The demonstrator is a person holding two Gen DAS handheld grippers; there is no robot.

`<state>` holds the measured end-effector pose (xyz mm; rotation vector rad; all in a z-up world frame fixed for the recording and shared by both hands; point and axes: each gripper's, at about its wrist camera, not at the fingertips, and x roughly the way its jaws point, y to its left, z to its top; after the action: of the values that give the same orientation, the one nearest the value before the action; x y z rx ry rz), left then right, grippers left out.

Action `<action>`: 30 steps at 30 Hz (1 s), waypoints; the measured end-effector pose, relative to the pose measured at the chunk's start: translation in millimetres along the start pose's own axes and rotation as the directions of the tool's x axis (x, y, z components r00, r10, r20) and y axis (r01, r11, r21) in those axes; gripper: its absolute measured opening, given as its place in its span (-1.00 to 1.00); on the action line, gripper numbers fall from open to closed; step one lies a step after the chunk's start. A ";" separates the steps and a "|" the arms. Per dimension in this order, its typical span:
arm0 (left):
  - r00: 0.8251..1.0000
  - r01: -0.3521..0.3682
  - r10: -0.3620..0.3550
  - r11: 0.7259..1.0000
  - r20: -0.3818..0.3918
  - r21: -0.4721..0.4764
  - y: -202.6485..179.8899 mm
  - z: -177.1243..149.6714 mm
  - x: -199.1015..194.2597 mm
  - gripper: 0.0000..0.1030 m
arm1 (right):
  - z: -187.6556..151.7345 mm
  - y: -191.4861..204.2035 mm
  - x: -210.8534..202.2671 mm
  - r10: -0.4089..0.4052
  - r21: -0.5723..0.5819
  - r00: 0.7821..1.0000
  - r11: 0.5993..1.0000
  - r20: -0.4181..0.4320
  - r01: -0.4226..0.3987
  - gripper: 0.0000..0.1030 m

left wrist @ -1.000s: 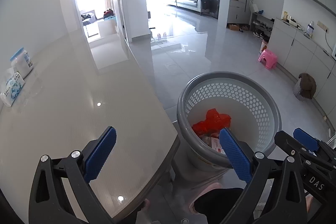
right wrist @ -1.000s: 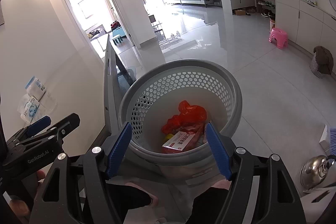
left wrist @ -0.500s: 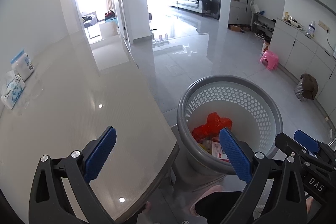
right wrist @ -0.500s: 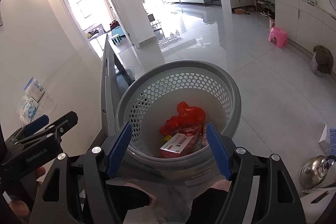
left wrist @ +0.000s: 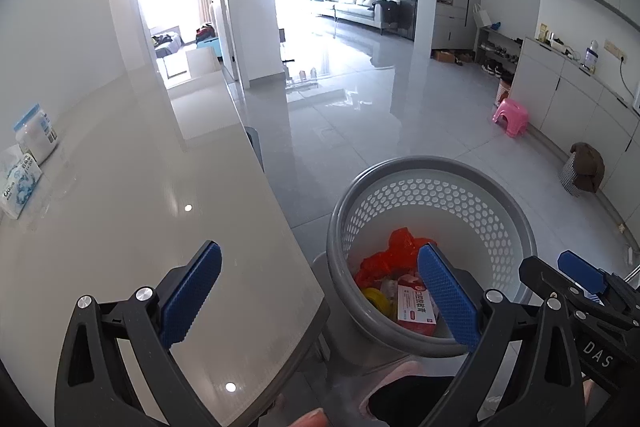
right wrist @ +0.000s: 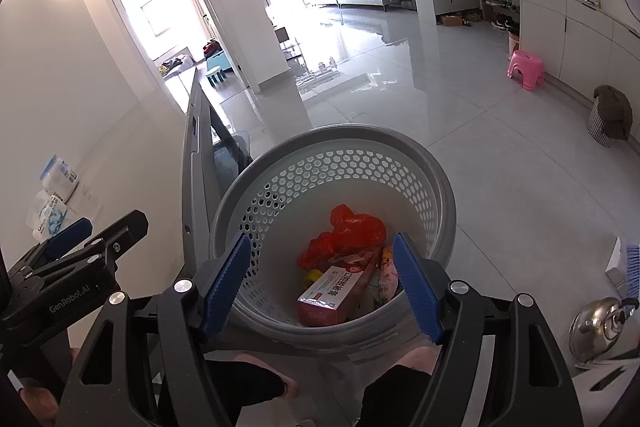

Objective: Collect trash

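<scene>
A grey perforated basket (left wrist: 472,199) (right wrist: 344,163) stands on the floor beside the table's corner. It holds a red plastic bag (left wrist: 384,259) (right wrist: 352,231), a red and white carton (left wrist: 414,309) (right wrist: 332,293) and other scraps. My left gripper (left wrist: 320,301) is open and empty, one finger over the table (left wrist: 140,187), the other over the basket. My right gripper (right wrist: 320,287) is open and empty above the basket's near rim. Each gripper shows at the edge of the other's view.
Tissue packs (left wrist: 22,183) (right wrist: 52,215) and a blue-lidded jar (left wrist: 36,135) sit at the table's far left. A metal kettle (right wrist: 600,323) stands at the right. A pink stool (left wrist: 510,115) and a covered basket (left wrist: 582,173) stand by the cabinets.
Both grippers have risen slightly and drawn back; the basket sits lower in both views and more of its contents show. Both stay open.
</scene>
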<state>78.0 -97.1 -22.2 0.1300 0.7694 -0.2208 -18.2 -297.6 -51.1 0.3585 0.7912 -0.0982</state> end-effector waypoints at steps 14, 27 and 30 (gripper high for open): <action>1.000 -0.008 0.008 1.000 -0.003 -0.018 3.3 1.3 4.2 0.88 | 1.8 -0.5 -0.1 0.000 -0.005 1.000 1.000 0.001 0.000 0.37; 1.000 0.000 0.000 1.000 -0.003 -0.024 5.6 -1.0 0.6 0.88 | 2.6 3.5 -2.0 0.001 -0.011 1.000 1.000 0.009 -0.001 0.37; 1.000 0.006 -0.006 1.000 -0.005 -0.023 6.5 -1.0 0.0 0.88 | 1.7 4.7 -2.6 0.001 -0.013 1.000 1.000 0.010 -0.001 0.37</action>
<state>79.0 -90.7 -22.6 0.1069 0.7772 -0.2170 -17.8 -293.9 -46.8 0.3463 0.7816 -0.0936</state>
